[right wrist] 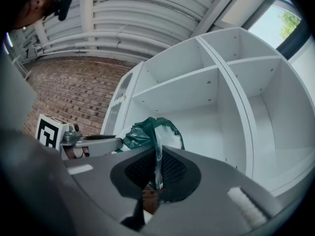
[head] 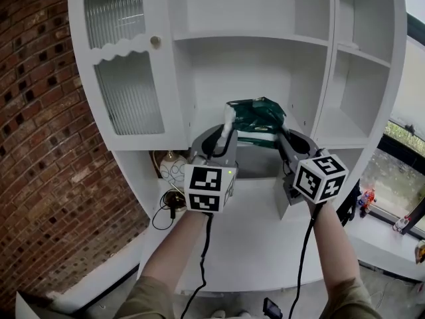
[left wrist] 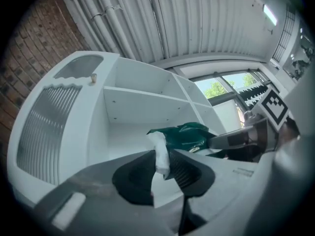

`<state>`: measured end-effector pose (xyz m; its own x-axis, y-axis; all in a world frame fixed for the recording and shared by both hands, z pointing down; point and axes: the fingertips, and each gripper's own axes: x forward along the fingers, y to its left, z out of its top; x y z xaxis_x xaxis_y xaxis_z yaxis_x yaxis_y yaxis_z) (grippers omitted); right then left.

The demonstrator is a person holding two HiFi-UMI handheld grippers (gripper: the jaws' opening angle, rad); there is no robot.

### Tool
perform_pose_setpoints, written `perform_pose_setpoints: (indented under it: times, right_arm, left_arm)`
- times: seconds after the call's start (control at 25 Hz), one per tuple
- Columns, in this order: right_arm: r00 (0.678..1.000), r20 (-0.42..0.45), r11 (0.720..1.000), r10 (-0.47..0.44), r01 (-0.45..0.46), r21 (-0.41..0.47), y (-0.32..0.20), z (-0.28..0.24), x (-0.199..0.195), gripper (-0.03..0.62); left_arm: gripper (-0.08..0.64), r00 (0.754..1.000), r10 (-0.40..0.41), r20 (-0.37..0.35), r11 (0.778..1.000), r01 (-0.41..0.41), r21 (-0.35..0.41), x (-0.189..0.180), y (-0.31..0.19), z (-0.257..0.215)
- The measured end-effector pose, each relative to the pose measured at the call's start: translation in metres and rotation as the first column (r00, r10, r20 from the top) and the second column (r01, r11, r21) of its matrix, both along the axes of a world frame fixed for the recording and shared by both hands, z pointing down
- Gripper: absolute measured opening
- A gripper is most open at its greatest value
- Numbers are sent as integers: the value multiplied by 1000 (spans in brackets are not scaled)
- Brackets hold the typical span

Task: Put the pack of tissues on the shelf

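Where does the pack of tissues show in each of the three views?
Head view: pack of tissues near centre.
Left gripper view: pack of tissues right of centre, its white end in the jaws.
Right gripper view: pack of tissues left of centre, above the jaws.
Shared landmark: white shelf board above it.

White shelf unit (head: 252,38), patterned jar (head: 174,170) and black cable (head: 163,214) on its counter (head: 252,224)

The pack of tissues (head: 255,115) wears glossy, crinkled green plastic film, white at one end; shelf unit (head: 252,65) smooth satin white; its door pane (head: 129,98) ribbed translucent glass, knob (head: 155,42) brassy metal; brick wall (head: 40,111) rough, matt; left gripper (left wrist: 160,154) matt grey plastic, pads (left wrist: 184,170) dark, ribbed.
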<state>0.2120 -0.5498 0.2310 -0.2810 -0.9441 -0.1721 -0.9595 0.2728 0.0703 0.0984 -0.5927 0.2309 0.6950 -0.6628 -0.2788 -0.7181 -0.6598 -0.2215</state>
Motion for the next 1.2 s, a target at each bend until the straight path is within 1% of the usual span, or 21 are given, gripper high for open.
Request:
perform_pose_setpoints:
  times: [0.08, 0.2, 0.28, 0.48, 0.68, 0.8, 1.04, 1.2]
  right_arm:
    - [1000, -7, 1000, 16, -16, -25, -17, -8, 4, 6]
    - [996, -77, 997, 51, -55, -52, -40, -14, 10, 8]
    - [993, -103, 995, 59, -67, -78, -56, -16, 15, 8]
    - [987, -141, 982, 73, -96, -164, -90, -4, 26, 9]
    - [974, -213, 960, 79, -132, -246, -114, 17, 34, 9]
    - [965, -253, 941, 73, -150, -303, -121, 29, 36, 9]
    - [957, -289, 905, 40, -157, -396, -124, 44, 37, 12]
    - [949, -315, 887, 32, -172, -428, -125, 53, 38, 14]
  left_arm:
    - [101, 999, -17, 27, 1000, 17, -7, 5, -17, -5]
    - [101, 997, -26, 72, 999, 28, -28, 14, -41, -9]
    - [101, 994, -26, 103, 999, 30, -39, 21, -55, -9]
    - [101, 979, -24, 201, 995, 42, -86, 35, -87, 4]
    - [103, 954, -47, 295, 991, 81, -102, 47, -109, 24]
    - [103, 934, -51, 355, 988, 99, -119, 51, -113, 35]
    - [104, 893, -41, 449, 985, 112, -133, 54, -117, 51]
    - [104, 866, -44, 499, 983, 126, -132, 57, -118, 58]
